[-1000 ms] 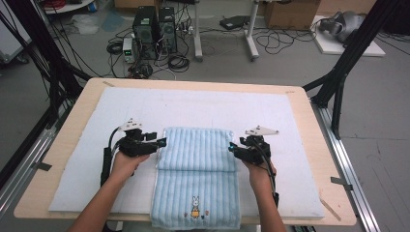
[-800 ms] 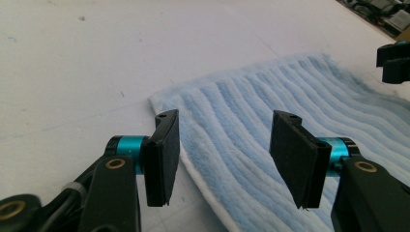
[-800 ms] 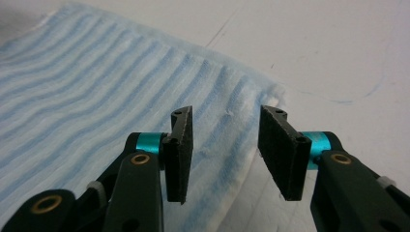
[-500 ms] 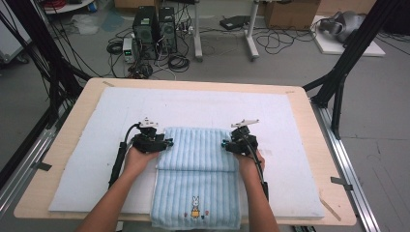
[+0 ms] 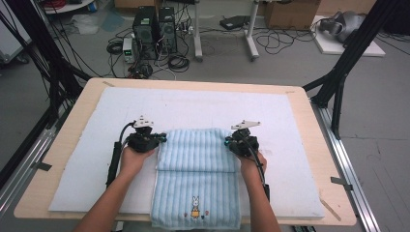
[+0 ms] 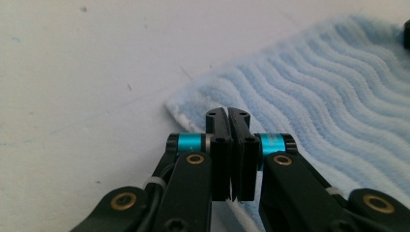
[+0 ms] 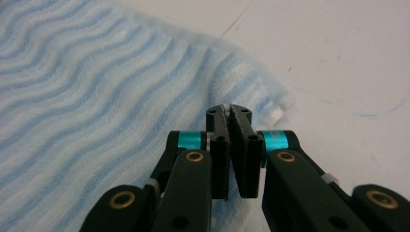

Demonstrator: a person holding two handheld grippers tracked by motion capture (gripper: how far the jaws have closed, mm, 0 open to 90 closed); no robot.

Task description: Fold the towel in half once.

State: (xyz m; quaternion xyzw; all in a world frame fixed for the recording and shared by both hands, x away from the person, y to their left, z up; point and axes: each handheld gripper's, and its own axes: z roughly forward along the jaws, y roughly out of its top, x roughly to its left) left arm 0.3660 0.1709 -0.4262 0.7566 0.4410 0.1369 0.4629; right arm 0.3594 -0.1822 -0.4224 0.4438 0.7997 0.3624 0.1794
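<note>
Between both tongs, blue towel (image 5: 197, 166), left tongs (image 5: 157, 140) and right tongs (image 5: 229, 143) pinching its side edges

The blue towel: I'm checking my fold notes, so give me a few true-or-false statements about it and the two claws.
1. The blue towel lies partly folded, its far part doubled over the near part. True.
2. The left claw is wide open above the towel. False: its jaws are pressed together at the towel's edge, near a corner.
3. A small rabbit picture sits near the towel's near edge. True.
4. The right claw rests on the white mat, clear of the towel. False: it sits shut at the towel's edge, near a corner.
5. The towel's near end hangs past the mat's front edge. True.
6. The towel is plain red. False: it is light blue with wavy ribs.
</note>
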